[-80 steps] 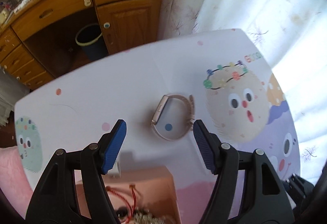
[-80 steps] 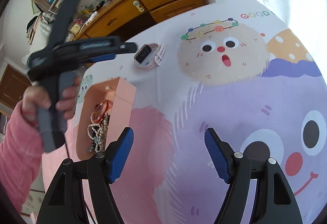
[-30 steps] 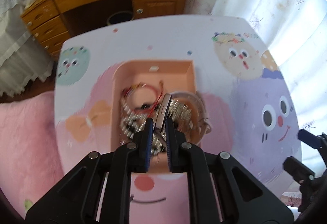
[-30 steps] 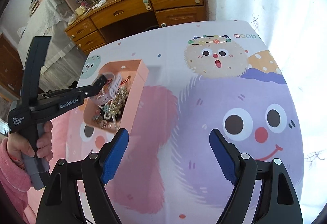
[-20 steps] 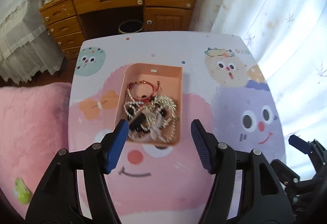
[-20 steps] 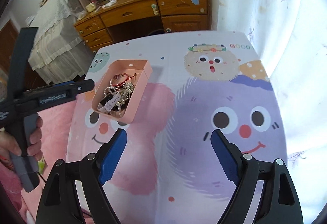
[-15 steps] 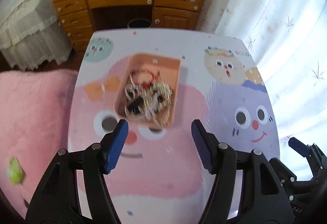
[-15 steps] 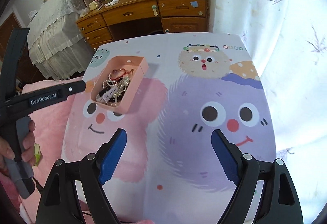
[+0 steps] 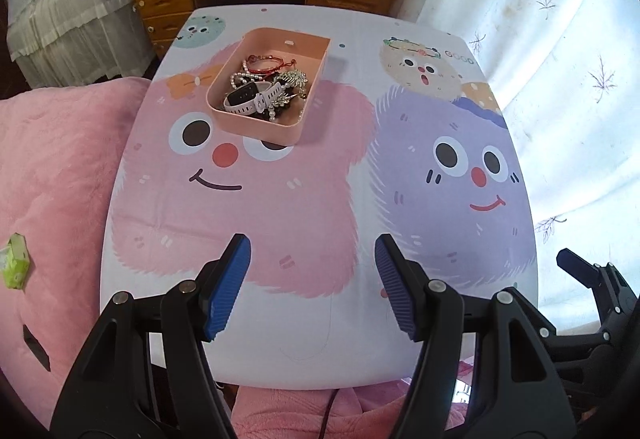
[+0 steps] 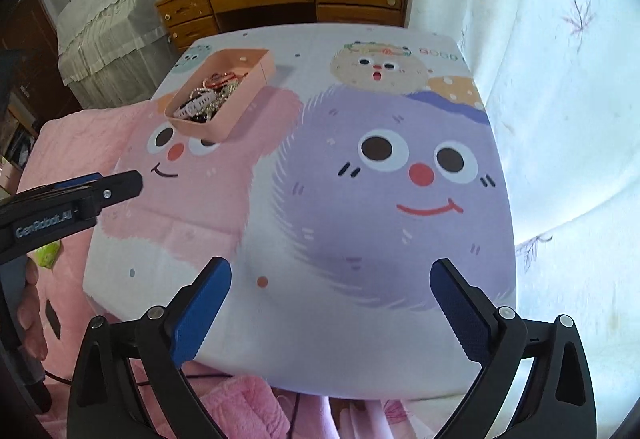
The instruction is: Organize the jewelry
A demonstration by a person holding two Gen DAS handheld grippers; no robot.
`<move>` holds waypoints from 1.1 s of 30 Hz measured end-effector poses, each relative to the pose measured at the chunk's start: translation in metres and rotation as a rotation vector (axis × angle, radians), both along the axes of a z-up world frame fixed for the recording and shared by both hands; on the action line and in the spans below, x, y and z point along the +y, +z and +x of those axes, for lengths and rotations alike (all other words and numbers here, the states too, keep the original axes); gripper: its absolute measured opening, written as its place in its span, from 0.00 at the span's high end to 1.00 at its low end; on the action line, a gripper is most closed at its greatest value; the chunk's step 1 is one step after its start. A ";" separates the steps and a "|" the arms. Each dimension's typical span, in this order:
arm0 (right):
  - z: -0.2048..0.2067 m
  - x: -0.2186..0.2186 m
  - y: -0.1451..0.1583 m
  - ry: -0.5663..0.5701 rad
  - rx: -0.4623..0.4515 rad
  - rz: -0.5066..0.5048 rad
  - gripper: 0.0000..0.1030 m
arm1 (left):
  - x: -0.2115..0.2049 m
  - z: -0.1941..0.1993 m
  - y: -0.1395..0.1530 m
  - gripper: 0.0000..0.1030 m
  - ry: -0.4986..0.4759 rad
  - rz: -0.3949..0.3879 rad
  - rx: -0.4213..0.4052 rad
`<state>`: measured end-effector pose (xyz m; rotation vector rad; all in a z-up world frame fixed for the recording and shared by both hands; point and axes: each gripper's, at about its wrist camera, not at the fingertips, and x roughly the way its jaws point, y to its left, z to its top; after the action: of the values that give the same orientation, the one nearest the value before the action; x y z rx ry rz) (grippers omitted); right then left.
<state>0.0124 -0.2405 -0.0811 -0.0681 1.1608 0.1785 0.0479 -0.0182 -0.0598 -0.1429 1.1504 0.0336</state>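
The white-strapped smartwatch point(image 9: 250, 97) now lies inside the shallow pink plastic tray point(image 9: 260, 127), dropped there by the left tool point(image 9: 310, 283), now empty and half-spread; right tool point(image 10: 326, 313) has just opened wide, empty, well short of the tray; sorting looks finished

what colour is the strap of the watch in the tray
White, with a dark watch face; the watch lies on the jewelry in the pink tray. Clearest in the left wrist view.

Near table point(image 9: 312, 311) half bare; pink tray point(image 9: 256, 125) only obstacle, far-left.
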 end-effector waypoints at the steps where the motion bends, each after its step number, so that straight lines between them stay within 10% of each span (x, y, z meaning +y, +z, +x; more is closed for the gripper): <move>1: -0.002 -0.002 0.002 -0.005 -0.002 0.015 0.02 | -0.001 -0.002 0.004 0.40 -0.002 0.008 -0.009; 20: -0.025 -0.008 0.082 -0.015 -0.120 0.099 0.02 | -0.025 -0.042 0.089 0.38 0.018 0.107 -0.169; 33: -0.033 -0.013 0.100 0.015 -0.228 0.067 0.01 | -0.025 -0.042 0.085 0.10 0.081 0.121 -0.164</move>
<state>-0.0203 -0.2536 0.0187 -0.0370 0.9262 0.2165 0.0063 -0.0435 0.0256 -0.0830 0.9762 0.1605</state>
